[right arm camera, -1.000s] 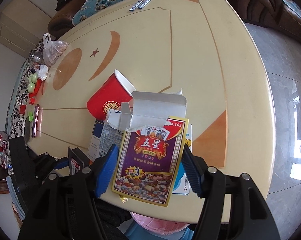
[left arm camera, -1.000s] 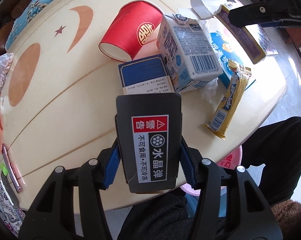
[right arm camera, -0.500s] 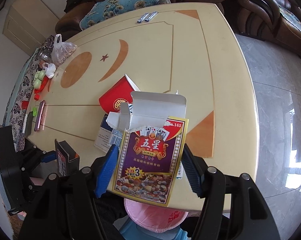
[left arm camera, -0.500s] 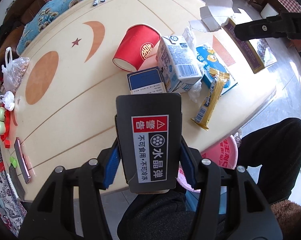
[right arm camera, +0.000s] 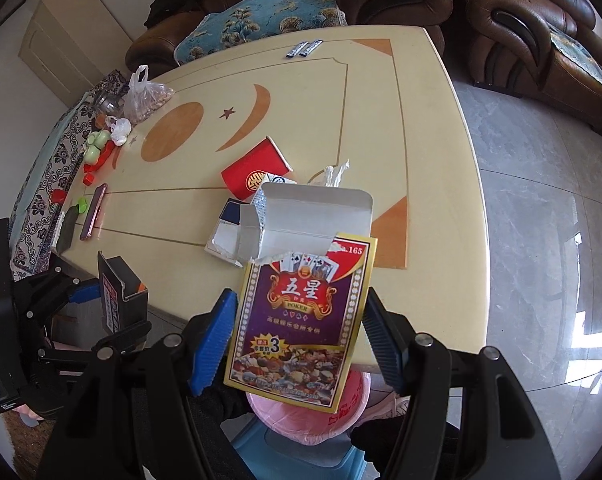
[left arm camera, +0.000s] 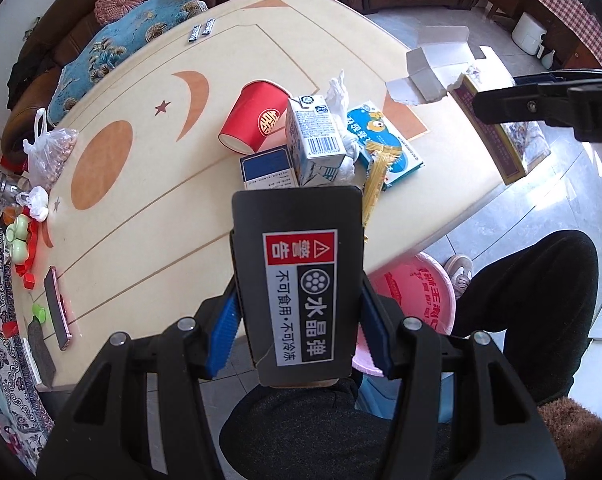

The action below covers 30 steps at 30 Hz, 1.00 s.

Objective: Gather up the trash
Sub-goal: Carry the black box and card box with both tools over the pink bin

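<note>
Because each tool was clamped part-open on one piece of trash, both boxes hung clear of the surface (left arm camera: pixel 149 216). At lower centre of the left view, the left tool (left arm camera: pixel 297 328) pinched the black box (left arm camera: pixel 297 280) by its sides; the right tool (right arm camera: pixel 297 340) likewise squeezed the torn-open card box (right arm camera: pixel 305 312). Just beneath them, at the frames' lower edge, sat the pink bin (left arm camera: pixel 417 292), probably their destination. Farther up, the red cup (left arm camera: pixel 257 120), carton (left arm camera: pixel 313 136) and wrappers (left arm camera: pixel 385 152) lay heaped mid-frame, uncollected.
</note>
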Tool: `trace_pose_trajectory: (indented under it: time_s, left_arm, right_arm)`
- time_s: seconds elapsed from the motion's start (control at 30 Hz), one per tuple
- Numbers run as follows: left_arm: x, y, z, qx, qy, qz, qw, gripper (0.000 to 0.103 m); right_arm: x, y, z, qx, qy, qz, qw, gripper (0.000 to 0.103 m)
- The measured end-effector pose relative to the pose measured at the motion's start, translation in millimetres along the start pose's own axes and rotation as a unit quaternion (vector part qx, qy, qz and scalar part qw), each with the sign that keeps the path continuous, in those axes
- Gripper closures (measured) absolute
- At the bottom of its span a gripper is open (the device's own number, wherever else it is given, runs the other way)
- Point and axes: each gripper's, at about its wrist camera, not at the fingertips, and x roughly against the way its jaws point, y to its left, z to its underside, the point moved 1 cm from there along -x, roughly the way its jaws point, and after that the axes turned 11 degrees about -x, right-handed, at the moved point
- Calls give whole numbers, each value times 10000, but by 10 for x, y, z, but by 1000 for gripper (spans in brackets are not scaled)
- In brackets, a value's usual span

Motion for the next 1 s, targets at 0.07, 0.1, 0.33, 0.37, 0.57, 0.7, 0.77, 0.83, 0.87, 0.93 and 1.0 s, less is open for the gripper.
trace_pose_trajectory:
  time_s: [0.07,0.1,0.33,0.37,0.57,0.7,0.77,0.83,0.87,0.93,1.0]
  left_arm:
    - [29,-59,34,-23,-26,14,10000,49]
    - [44,-94,52,-28,-39,21,10000,49]
    - [68,-311,205,40,-175,180,9997,49]
    - [63,-338,226,55,-188,205,9996,49]
    - [13,-524,360,76,-335,348,9988,49]
    - [-80,-615,448,85,-349,417,9985,49]
    - [-141,-649,487,85,-300,428,9986,49]
    - [-200,-677,537,115,-271,474,9984,49]
    - [-231,-690,561,139,-267,501,9983,49]
    - [-289,-725,618,176,-253,492,9983,49]
    - [-354,-771,673,206,-249,472,9984,49]
  right_arm:
    - [40,7,107,59,25,-17,10000,41]
    - [59,5,165,73,21,-20,10000,41]
    - [191,36,600,377,-78,-1,9993,41]
    - [212,48,666,433,-104,-8,9990,41]
    - [217,103,987,628,-135,-55,9979,41]
    - [149,79,1164,640,-81,-57,9979,41]
    - [128,71,1262,699,-138,18,9975,41]
    - [113,79,1355,800,-242,130,9964,41]
    - [100,78,1398,833,-263,152,9961,41]
    - [67,69,1485,870,-269,165,9957,41]
    - [24,67,1571,913,-283,186,9952,41]
